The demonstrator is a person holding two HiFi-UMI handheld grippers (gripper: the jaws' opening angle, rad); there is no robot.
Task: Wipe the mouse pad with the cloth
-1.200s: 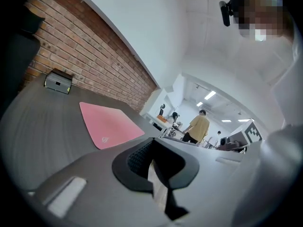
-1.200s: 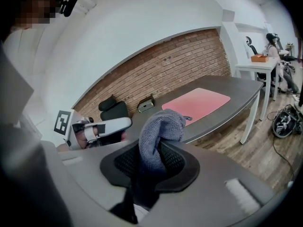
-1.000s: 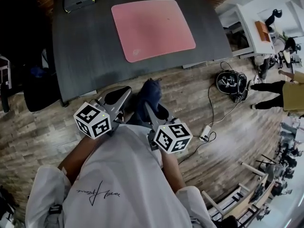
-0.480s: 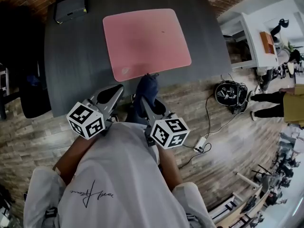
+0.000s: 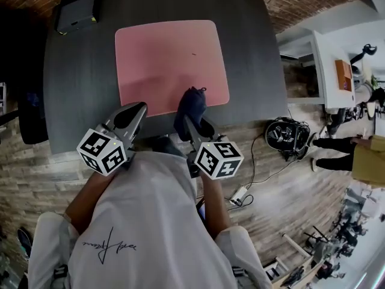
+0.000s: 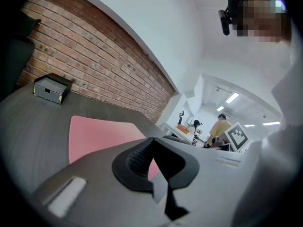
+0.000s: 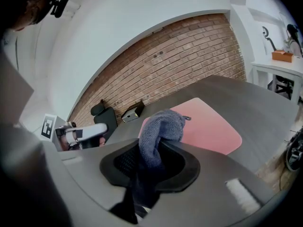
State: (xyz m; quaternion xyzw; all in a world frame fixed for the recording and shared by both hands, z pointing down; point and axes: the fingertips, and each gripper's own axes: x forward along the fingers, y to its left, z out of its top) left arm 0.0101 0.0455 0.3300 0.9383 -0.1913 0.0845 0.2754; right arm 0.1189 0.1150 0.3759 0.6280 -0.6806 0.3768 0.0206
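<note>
Cloth: one, dark blue, bunched. Your right tongs grip it. In the right gripper view the jaws are clenched on its lower part and the bunched end stands up past the tips.

In the head view that free end lies over the near edge of the mouse pad, right of the edge's middle. Whether cloth and pad are touching cannot be told from any view.

Mouse pad: one, pink, rounded corners. It lies flat on the dark grey tabletop, roughly central, with a bare margin on all sides. There is a small dark speck on its right half.

Left tongs: just left of the right pair, over the near edge of the tabletop. The tips point at the pad's near-left corner. In the left gripper view the jaws are drawn together with nothing between them, and the ribbed pad is plain to see.

Tongs: two, one in each of your hands, each with one marker cube.

Black box: one, at the far-left corner of the tabletop, well apart from the pad.

Behind the tabletop is a brick wall.
</note>
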